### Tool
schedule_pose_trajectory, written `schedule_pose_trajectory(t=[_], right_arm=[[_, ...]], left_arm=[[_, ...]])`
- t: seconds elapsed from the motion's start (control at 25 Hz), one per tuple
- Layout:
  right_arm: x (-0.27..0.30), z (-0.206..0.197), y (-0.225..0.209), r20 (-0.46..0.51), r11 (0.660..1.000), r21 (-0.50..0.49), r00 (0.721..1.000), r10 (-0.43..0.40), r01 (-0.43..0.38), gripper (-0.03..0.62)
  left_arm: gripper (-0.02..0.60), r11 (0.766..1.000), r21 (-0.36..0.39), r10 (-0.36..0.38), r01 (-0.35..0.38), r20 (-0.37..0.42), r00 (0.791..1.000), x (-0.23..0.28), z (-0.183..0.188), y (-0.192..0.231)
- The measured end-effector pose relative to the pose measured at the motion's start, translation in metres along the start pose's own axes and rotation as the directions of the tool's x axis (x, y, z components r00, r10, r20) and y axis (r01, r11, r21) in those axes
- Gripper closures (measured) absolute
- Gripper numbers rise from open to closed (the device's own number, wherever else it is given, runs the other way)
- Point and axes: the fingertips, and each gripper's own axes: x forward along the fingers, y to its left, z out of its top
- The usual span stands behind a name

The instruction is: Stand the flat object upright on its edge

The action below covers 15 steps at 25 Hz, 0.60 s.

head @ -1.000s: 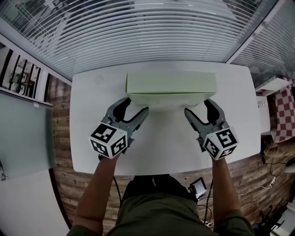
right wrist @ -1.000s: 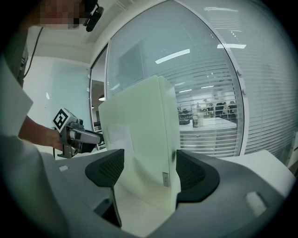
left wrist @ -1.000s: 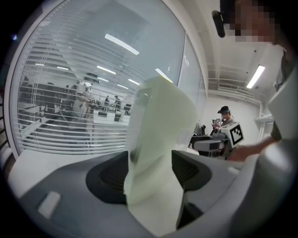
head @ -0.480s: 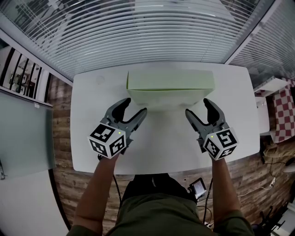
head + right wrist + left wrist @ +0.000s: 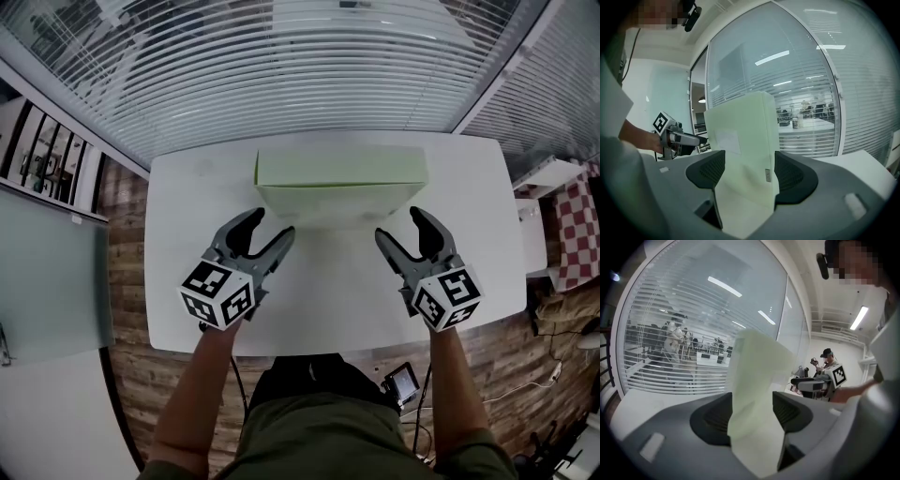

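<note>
Left tongs [image 5: 270,225], right tongs [image 5: 400,223] agape, just short of box [image 5: 339,171] on edge

white table [image 5: 328,291] | slatted blinds [image 5: 281,66] | wood floor [image 5: 122,234] | checkered cloth [image 5: 581,225]

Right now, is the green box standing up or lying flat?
Standing up: the green box rests on its long edge on the white table.
</note>
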Motion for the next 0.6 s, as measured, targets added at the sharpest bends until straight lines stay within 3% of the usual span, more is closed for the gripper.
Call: schedule_pose_trajectory(t=[0.36, 0.6], right_arm=[[-0.015, 0.018, 0.013, 0.011, 0.998, -0.014, 0.998, 0.055, -0.054, 0.268], [-0.021, 0.029, 0.024, 0.007, 0.996, -0.023, 0.996, 0.088, -0.088, 0.327]], left_arm=[[0.416, 0.999, 0.036, -0.016, 0.014, 0.031, 0.999, -0.016, 0.016, -0.018], [0.486, 0.999, 0.047, -0.027, 0.025, 0.044, 0.999, -0.023, 0.024, -0.028]])
